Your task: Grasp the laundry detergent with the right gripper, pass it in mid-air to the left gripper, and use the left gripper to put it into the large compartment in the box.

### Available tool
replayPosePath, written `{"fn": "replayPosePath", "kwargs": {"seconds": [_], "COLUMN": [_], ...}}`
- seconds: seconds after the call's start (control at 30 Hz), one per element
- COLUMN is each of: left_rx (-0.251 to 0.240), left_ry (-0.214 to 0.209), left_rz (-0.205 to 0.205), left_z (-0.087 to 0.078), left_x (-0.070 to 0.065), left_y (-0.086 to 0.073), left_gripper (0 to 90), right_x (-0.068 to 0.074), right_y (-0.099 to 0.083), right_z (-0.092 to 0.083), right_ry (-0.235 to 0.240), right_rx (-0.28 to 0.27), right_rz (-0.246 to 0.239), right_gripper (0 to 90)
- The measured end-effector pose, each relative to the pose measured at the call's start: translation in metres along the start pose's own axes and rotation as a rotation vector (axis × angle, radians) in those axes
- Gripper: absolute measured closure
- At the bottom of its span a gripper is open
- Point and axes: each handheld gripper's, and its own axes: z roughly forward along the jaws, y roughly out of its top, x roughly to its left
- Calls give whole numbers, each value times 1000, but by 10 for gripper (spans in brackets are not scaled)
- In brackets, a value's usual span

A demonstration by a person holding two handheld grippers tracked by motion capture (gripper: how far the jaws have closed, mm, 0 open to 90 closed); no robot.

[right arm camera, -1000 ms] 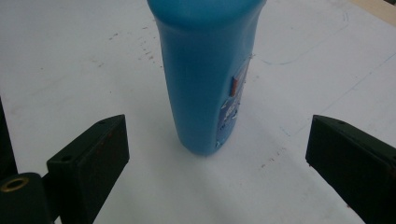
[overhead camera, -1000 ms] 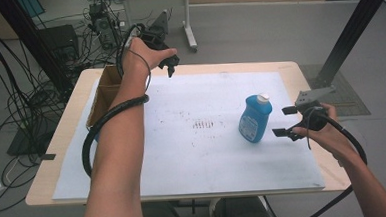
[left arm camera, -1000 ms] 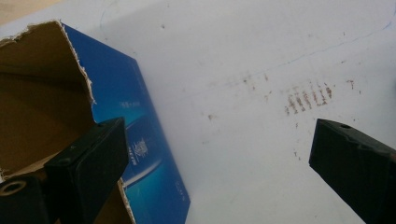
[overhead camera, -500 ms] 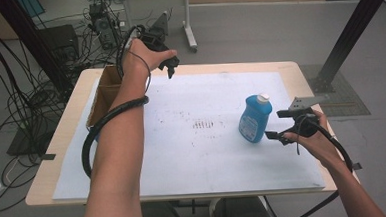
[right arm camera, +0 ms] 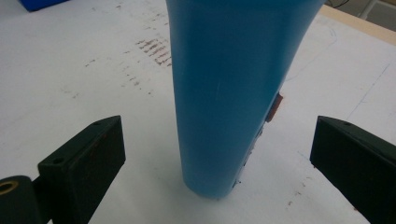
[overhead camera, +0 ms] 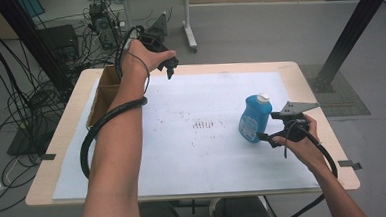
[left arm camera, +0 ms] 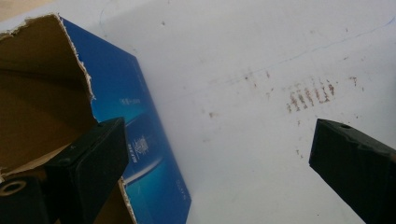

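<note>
Since the blue bottle [right arm camera: 229, 93] looks slick, stiff plastic, grab its lower body squarely; right gripper [right arm camera: 217, 154] has just been opening, wide around it, not touching; left gripper [left arm camera: 219, 163] gapes empty.

Smooth glossy plastic bottle [right arm camera: 233, 93], torn cardboard box [left arm camera: 42, 93], stained white sheet [overhead camera: 193, 148].

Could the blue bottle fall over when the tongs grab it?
It might. The blue bottle stands tall and narrow, and the right tongs have just been opening, low around its base without touching. A bump from one side could tip it. The white cap looks shut, so a spill seems unlikely.
</note>
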Motion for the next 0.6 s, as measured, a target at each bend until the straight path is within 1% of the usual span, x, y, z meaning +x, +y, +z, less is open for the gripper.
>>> {"fn": "replayPosePath", "kwargs": {"seconds": [0.27, 0.53, 0.6], "left_rx": [-3, -8, -2], "left_ry": [0, -5, -4], "left_rz": [2, -2, 3], "left_z": [-1, 0, 0], "left_x": [1, 0, 1], "left_y": [0, 0, 0], "left_gripper": [54, 54, 55], "right_x": [4, 7, 8], "right_y": [-1, 0, 0], "right_z": [5, 10, 12], "right_ry": [-24, -46, -52], "right_rx": [-24, -31, -33], "right_rz": [11, 7, 12], "right_gripper": [30, 30, 30]}}
